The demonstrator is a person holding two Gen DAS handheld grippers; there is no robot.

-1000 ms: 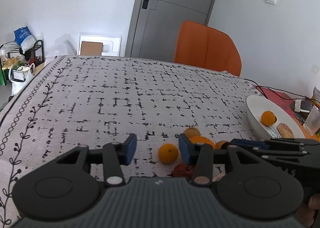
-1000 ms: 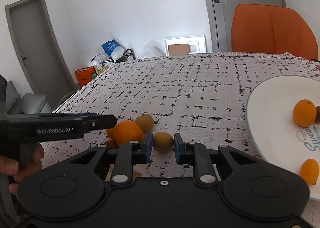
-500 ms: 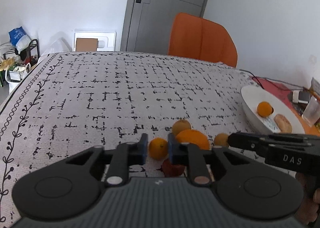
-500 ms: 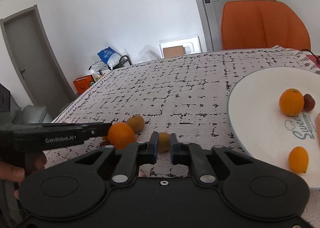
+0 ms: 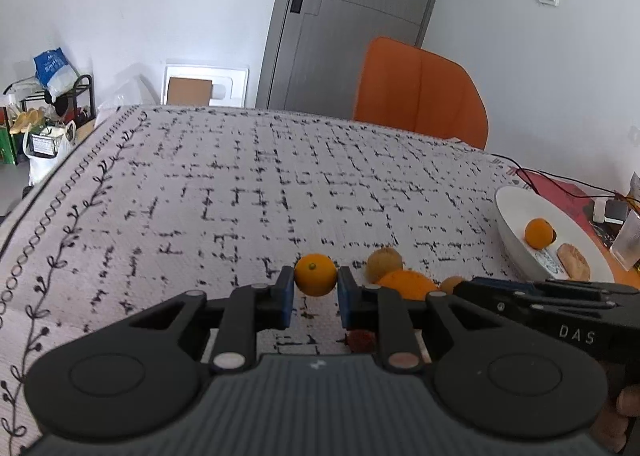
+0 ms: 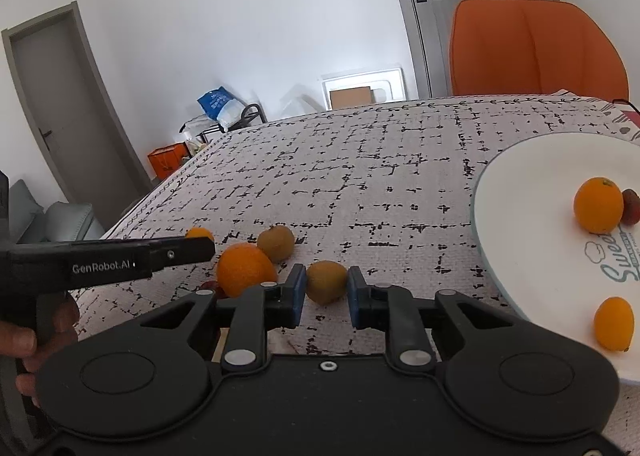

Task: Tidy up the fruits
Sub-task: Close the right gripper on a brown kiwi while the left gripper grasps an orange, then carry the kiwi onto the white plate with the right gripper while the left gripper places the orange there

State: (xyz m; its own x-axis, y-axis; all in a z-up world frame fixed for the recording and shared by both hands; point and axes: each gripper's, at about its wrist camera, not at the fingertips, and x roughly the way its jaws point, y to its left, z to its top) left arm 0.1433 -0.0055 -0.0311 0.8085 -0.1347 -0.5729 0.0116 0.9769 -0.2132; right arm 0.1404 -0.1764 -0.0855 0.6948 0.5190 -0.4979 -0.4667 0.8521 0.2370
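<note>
In the left wrist view my left gripper (image 5: pixel 315 285) is shut on a small orange (image 5: pixel 315 274), pinched between its blue pads just over the patterned tablecloth. To its right lie a kiwi (image 5: pixel 385 264), a big orange (image 5: pixel 406 284) and a small red fruit (image 5: pixel 360 340). My right gripper (image 6: pixel 326 290) is shut on a brown kiwi (image 6: pixel 326 282). Left of it sit the big orange (image 6: pixel 245 268) and another kiwi (image 6: pixel 276 242). The white plate (image 6: pixel 520 256) at the right holds an orange (image 6: pixel 598 208), a red fruit (image 6: pixel 632 206) and a small orange fruit (image 6: pixel 614 323).
An orange chair (image 5: pixel 420 92) stands at the table's far edge, in front of a grey door (image 5: pixel 352 16). Cables and small items (image 5: pixel 608 212) lie past the plate (image 5: pixel 516 232). A hand (image 6: pixel 24 336) holds the left gripper's handle. Bags and a rack (image 5: pixel 44 116) sit on the floor at the left.
The left jaws went from open around the small orange to shut on it. The right gripper kept its hold on the kiwi and barely moved.
</note>
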